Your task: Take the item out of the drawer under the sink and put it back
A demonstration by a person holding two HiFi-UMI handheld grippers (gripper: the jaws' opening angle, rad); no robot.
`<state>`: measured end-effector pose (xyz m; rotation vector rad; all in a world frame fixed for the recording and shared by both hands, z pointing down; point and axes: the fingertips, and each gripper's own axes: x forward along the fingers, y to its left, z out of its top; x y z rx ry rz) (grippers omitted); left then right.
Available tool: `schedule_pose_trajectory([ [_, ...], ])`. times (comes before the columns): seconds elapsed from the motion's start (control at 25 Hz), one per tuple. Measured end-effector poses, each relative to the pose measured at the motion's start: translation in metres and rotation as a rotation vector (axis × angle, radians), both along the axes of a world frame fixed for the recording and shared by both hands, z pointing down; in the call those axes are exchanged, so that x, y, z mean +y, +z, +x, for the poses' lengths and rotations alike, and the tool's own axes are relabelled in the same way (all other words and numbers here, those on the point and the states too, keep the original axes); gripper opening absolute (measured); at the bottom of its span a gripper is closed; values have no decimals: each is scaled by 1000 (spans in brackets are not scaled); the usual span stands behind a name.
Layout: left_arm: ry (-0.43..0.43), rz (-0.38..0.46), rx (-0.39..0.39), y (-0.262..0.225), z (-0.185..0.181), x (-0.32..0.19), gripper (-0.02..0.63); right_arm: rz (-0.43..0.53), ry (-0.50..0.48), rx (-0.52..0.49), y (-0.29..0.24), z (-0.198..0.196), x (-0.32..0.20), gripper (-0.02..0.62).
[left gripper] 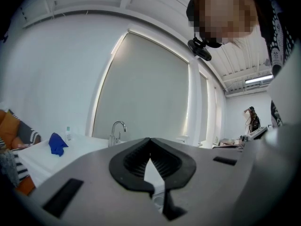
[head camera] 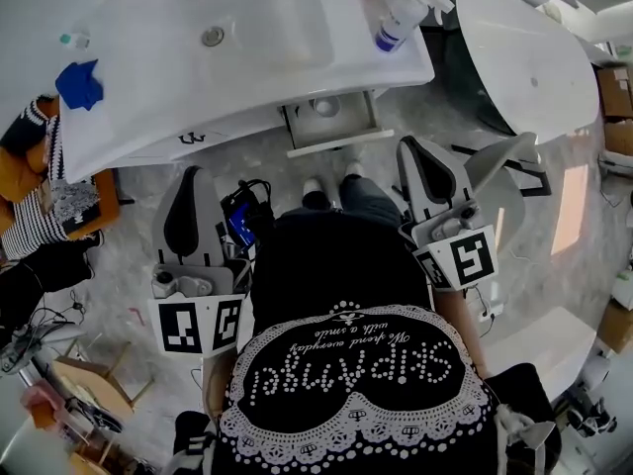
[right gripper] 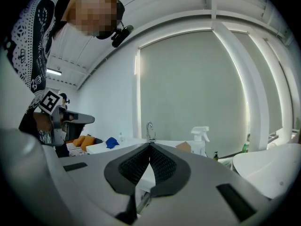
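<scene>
Grey plastic left gripper (left gripper: 150,139) and right gripper (right gripper: 150,145): ribbed black pads (left gripper: 134,160) pinched together, empty. Small white drawer (head camera: 358,119) sits open under the glossy white sink (head camera: 148,77). Black shirt (head camera: 326,275) reads "with a smile".

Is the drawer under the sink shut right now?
No. The head view shows the drawer pulled out from under the sink, with a pale round item lying inside it.

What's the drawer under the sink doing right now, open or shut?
Open. In the head view the drawer juts out past the front edge of the sink, and its inside shows from above.
</scene>
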<state>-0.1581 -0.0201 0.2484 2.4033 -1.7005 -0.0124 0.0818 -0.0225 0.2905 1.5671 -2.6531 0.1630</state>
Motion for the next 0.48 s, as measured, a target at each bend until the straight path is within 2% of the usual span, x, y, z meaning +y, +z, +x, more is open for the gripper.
schedule_pose_trajectory([
  [0.16,8,6,9,1,0,9,5,10,-30,-52,-5,-11,7,18],
  [0.48,48,-2,33,2,23,17,5,-10,-25,-20,2,-4,18,18],
])
